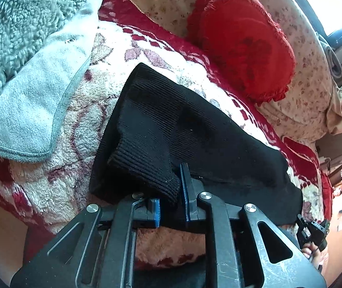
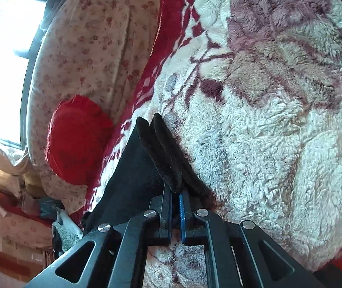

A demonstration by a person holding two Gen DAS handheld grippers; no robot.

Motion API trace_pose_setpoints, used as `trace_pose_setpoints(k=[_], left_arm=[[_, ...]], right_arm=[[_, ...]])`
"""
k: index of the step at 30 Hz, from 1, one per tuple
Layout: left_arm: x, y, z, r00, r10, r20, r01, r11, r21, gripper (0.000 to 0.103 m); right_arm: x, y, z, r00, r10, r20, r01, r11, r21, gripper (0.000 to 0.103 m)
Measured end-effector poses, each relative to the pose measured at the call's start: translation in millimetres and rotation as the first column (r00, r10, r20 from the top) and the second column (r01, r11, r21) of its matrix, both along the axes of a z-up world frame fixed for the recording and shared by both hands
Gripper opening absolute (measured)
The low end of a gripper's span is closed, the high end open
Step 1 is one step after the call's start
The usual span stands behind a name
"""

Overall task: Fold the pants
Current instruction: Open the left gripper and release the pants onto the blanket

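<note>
Underneath, fleece blanket; red cushion beyond.

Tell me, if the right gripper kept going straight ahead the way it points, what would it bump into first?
The right gripper already pinches the black pants. Straight ahead, it would probably push them into the fluffy white-and-maroon blanket first, though depth is hard to judge here.

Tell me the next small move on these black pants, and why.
Probably carry both pinched ends forward together over the rest of the black pants and lay them down. The left gripper clamps a ribbed end, the right gripper clamps doubled edges, and the cloth lies spread on the fleece blanket.
</note>
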State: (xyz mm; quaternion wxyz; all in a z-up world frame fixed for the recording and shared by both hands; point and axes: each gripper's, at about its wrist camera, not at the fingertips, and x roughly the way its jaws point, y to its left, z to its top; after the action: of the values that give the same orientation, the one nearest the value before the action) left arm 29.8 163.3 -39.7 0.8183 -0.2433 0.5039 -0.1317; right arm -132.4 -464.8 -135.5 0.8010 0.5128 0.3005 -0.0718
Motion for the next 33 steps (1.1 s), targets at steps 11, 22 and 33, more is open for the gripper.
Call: trace_pose_setpoints(k=[11,22,33], left_arm=[[-58.8,-5.3,79.4,0.934,0.022,0.356,-0.087,0.982,0.168,0.018],[-38.5,-43.2,1.6,0.978,-0.101,0.18,0.059,0.972,0.228,0.017],[33.5,-42.3,33.4,0.977,-0.031,0.21,-0.015,0.977,0.212,0.017]], right_arm=[[-0.5,60.9,84.1,0.983,0.13,0.127,-0.05,0.863,-0.502,0.004],[47.7,48.7,27.3,0.978,0.129,-0.163,-0.183,0.906,-0.382,0.003],[94.3,137.1,81.5,0.887,0.461,0.03,-0.366,0.741,-0.564,0.005]])
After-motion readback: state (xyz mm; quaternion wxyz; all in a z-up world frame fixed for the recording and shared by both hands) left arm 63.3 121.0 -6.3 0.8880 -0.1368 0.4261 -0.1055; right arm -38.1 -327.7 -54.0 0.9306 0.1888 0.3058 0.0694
